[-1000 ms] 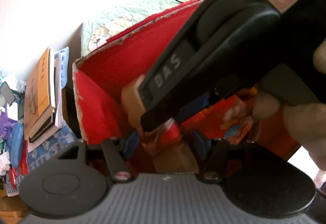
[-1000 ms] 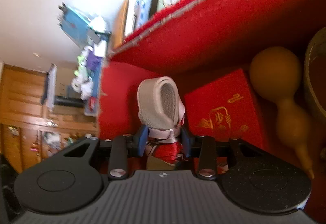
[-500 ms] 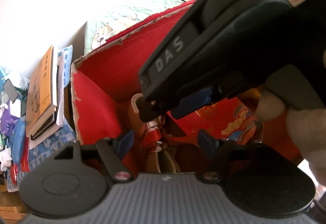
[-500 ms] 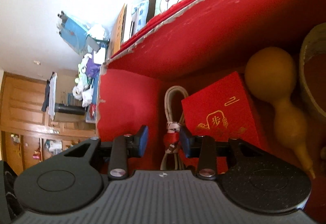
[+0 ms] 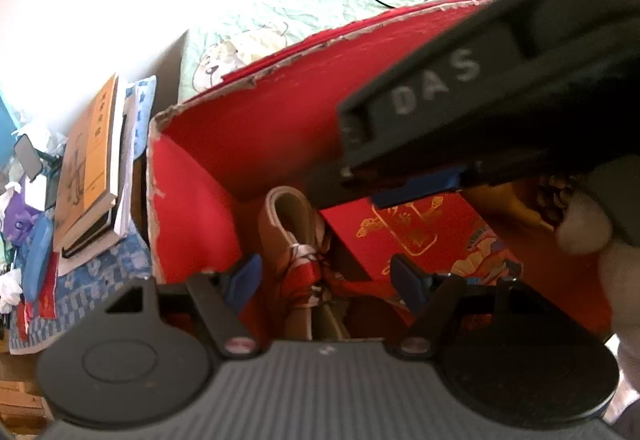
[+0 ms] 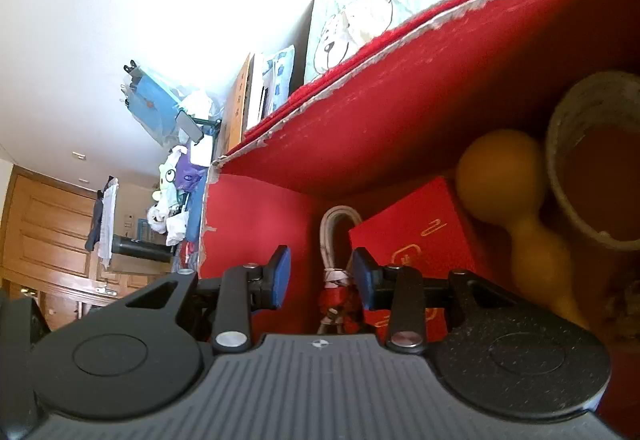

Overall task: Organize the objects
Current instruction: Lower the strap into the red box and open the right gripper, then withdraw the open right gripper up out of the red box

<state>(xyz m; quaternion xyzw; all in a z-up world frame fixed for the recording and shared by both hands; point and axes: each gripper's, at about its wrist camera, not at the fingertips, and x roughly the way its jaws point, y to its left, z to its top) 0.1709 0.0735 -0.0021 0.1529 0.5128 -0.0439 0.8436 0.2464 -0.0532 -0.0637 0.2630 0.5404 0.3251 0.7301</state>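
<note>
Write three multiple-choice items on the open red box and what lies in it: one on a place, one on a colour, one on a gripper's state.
1. Where does the tied belt lie?
A. between the box's end wall and the small red gift box
B. on the stack of books
C. inside the round tin

2. What colour is the gourd?
A. blue
B. yellow-orange
C. white

3. How do the right gripper's pads stand?
A. clamped on the gourd
B. apart, pressing on nothing
C. shut on the gift box

Answers: 1 A, the belt stands in that gap; 2 B, its bulbs are yellow-orange; 3 B, a gap shows on both sides of the belt.
</note>
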